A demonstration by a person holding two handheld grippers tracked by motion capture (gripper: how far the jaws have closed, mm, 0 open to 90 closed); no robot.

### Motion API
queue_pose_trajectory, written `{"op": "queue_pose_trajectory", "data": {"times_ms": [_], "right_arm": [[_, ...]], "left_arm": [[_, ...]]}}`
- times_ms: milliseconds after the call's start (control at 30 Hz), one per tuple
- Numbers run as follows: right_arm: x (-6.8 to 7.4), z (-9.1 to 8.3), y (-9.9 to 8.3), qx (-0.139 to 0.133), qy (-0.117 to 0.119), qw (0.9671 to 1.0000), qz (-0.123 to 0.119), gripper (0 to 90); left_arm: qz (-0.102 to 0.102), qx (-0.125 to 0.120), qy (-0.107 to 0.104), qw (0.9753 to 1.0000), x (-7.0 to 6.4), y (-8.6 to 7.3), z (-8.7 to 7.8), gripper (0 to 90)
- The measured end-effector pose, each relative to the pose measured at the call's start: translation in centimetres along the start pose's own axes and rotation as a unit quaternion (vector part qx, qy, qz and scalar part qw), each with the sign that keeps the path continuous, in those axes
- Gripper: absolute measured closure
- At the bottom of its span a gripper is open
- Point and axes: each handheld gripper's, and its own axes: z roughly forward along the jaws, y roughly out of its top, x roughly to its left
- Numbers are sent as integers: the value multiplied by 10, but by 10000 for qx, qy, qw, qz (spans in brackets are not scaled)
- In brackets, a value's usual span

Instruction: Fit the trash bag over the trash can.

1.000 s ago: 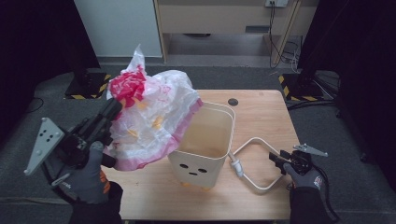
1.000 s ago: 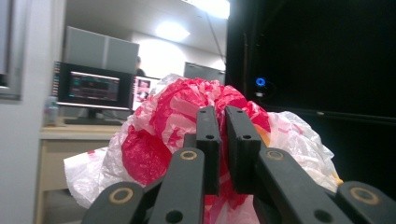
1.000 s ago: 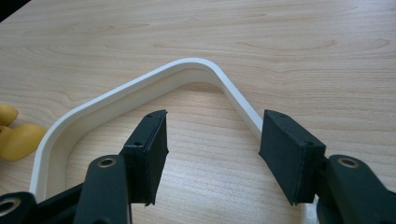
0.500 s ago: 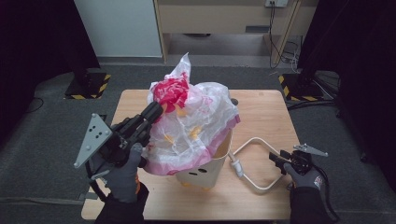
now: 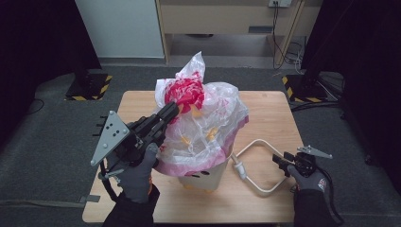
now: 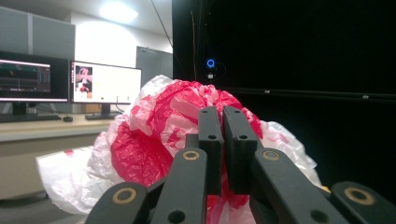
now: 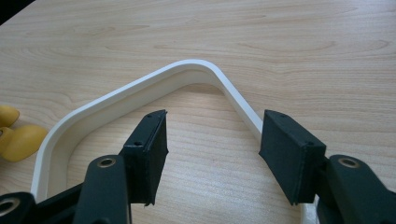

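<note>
High view: the left gripper (image 5: 171, 111) reaches up and to the right from a gloved left hand (image 5: 137, 170) near the table's front left corner, its jaws pinched shut on the bunched red top of a plastic bag (image 5: 203, 127). Left gripper view has the two black jaws pressed together with crumpled red-and-white film of the bag (image 6: 154, 135) caught between and behind them. The bag is clear and white with red print and a pink lower edge; it hangs from the gripper over a cream bin (image 5: 205, 175), draped across the bin's mouth and hiding most of the rim. Yellow pieces show through the film, too blurred to identify. The bin stands on the wooden table (image 5: 269, 113), near its front middle, with small dark marks on its front wall.

The right gripper (image 5: 279, 163) rests low at the table's front right, held by the gloved right hand (image 5: 309, 182), with its jaws spread apart and nothing between them. Right gripper view shows those jaws either side of a bend in the white handle (image 7: 196, 70), which lies flat on the wood (image 7: 280, 42); whether the right jaw touches it cannot be told. From above, the white handle (image 5: 257, 142) loops from the bin's right side toward the right gripper. Two yellow objects (image 7: 14, 133) lie at the left edge of the right gripper view
</note>
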Motion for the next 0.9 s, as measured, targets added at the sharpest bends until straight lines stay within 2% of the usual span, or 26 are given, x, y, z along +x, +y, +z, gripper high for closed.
{"op": "queue_pose_trajectory", "data": {"times_ms": [233,400,533,700,800,833,900], "right_arm": [[0,1,0,20,-11,10000,-25,412],[0,0,0,7,-5,10000,-3,412],[-1,0,0,2,-9,10000,-11,412],[-1,-1,1,-47,-26,10000,-31,414],[0,-2,2,-134,41,9999,16,416],[0,-2,2,-134,41,9999,16,416],[3,-4,6,-224,101,9997,-16,424]], "left_arm": [[13,0,-90,10000,-4,2,2,856],[-77,137,-268,9995,-9,-10,13,856],[-27,247,-348,9991,-14,-15,21,847],[-38,370,-370,9986,-16,-18,25,721],[-81,386,-405,9984,-17,-18,19,648],[-59,383,-378,9985,-16,-17,16,648],[-65,357,-321,9988,-14,-14,7,567]]}}
